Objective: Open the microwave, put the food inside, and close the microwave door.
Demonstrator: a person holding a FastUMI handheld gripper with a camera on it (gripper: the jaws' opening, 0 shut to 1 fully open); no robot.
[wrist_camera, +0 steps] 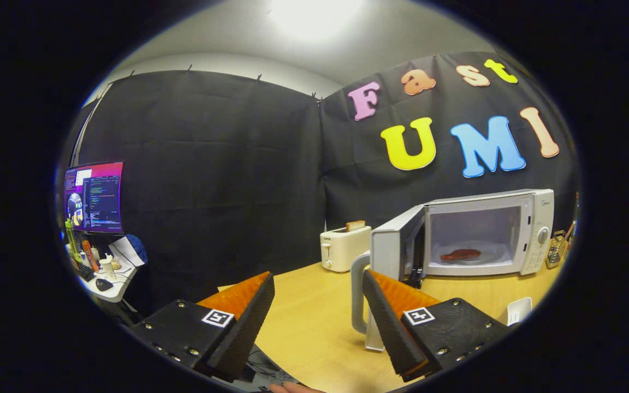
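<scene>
Food is in, door stands open: closing it is what remains.

The gripper [318, 311] is released, its fingers spread and holding nothing, above the wooden worktop [314, 327]. Just ahead of the right finger the microwave door [393, 254] swings wide, its handle [359, 295] nearest. Beyond, the food [461, 254] lies on the plate inside the microwave [486, 232]. I'd push the door's outer face near the handle edge, steadily, until it latches. A toaster [343, 248] stands just beside.

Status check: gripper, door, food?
Gripper open, empty, by the door handle. Microwave door open, food inside on the turntable. Nothing in the way.
</scene>
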